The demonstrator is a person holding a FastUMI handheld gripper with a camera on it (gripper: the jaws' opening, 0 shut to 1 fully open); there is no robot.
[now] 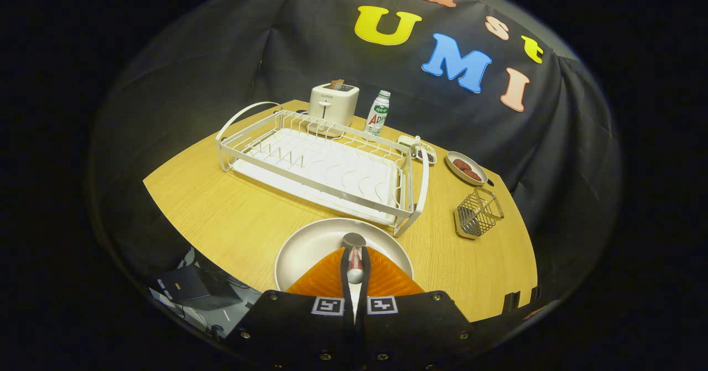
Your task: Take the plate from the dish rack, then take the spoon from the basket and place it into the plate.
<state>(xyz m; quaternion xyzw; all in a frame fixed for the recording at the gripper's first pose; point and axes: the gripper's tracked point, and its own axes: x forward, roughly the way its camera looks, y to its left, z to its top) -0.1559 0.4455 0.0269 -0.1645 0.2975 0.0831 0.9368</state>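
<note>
The gripper is clenched on the spoon, both fingers pressing its handle, the bowl end poking out ahead at twelve o'clock. The spoon hangs over the plate, which sits on the wooden table right beneath the fingers. Just beyond the plate, toward eleven o'clock, stands the dish rack. The wire basket sits at about two o'clock, near the rack's right end. Farther back at twelve are a toaster and a bottle; a small dish lies behind the basket.
</note>
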